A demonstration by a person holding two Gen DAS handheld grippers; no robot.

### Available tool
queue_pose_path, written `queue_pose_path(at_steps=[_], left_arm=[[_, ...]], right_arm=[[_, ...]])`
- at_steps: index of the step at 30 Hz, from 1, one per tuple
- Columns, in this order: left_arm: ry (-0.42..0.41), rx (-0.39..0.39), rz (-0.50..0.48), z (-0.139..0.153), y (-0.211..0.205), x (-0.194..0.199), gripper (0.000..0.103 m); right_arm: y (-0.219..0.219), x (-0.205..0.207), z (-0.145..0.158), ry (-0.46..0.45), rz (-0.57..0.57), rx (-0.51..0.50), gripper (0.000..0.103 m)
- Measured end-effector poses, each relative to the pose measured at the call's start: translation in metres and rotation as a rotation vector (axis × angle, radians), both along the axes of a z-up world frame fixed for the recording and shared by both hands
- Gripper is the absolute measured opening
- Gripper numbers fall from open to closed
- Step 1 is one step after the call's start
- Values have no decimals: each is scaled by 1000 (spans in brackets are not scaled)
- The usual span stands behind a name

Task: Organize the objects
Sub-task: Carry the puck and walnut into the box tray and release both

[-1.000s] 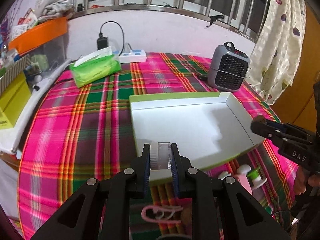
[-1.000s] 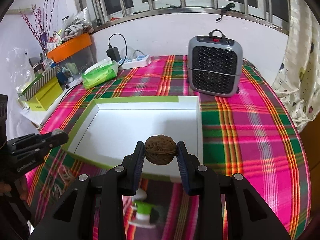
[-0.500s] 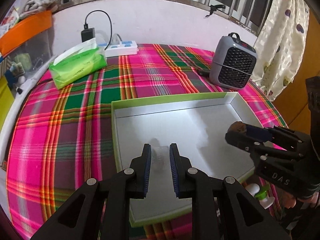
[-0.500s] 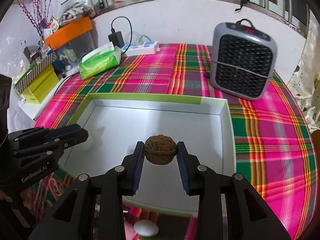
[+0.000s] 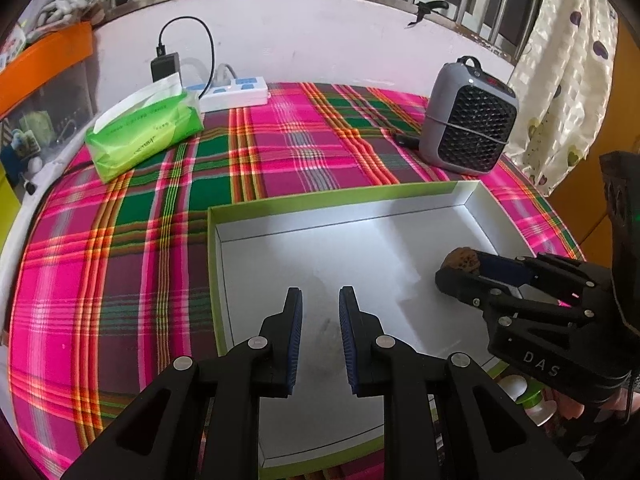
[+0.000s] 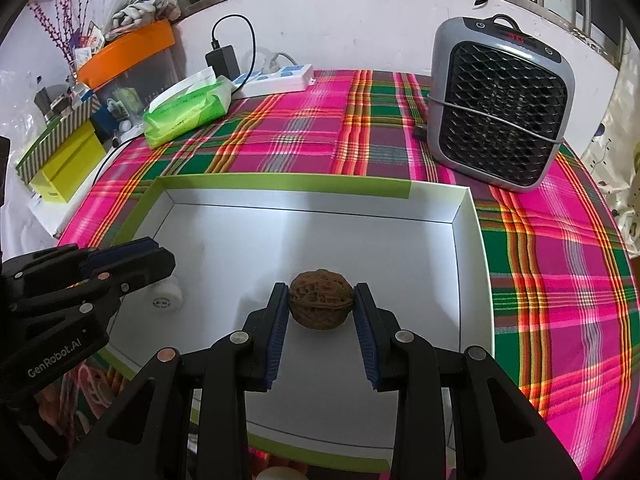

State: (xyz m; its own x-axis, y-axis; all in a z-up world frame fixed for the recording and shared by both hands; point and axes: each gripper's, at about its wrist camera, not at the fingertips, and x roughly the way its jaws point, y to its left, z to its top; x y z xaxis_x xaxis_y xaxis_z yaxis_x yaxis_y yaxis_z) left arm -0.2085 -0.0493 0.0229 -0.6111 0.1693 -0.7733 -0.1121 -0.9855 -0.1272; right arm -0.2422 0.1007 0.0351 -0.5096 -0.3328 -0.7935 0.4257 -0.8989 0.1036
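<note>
Right gripper point(image 6: 321, 306) clamps the walnut point(image 6: 321, 305) above the tray point(image 6: 466, 216) floor: light, rigid, rounded, slip-prone; mid-shell hold suits. Left gripper point(image 5: 319, 300) shut, apparently empty.

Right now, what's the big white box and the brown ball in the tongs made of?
Box: looks like cardboard, smooth matte white inside with green edging; thin folded walls show creases at the corners. Ball: probably a walnut, a hard woody shell, wrinkled and dull brown.
</note>
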Motion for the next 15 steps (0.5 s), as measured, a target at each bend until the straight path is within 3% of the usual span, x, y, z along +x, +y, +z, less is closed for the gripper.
queue_pose_path(at_steps=[11, 15], left_arm=[[-9, -5, 4, -2, 1, -1, 17], [-16, -8, 8, -5, 0, -1, 22]], right_arm=[[0, -3, -3, -11, -10, 19, 34], [-1, -3, -3, -10, -13, 25, 34]])
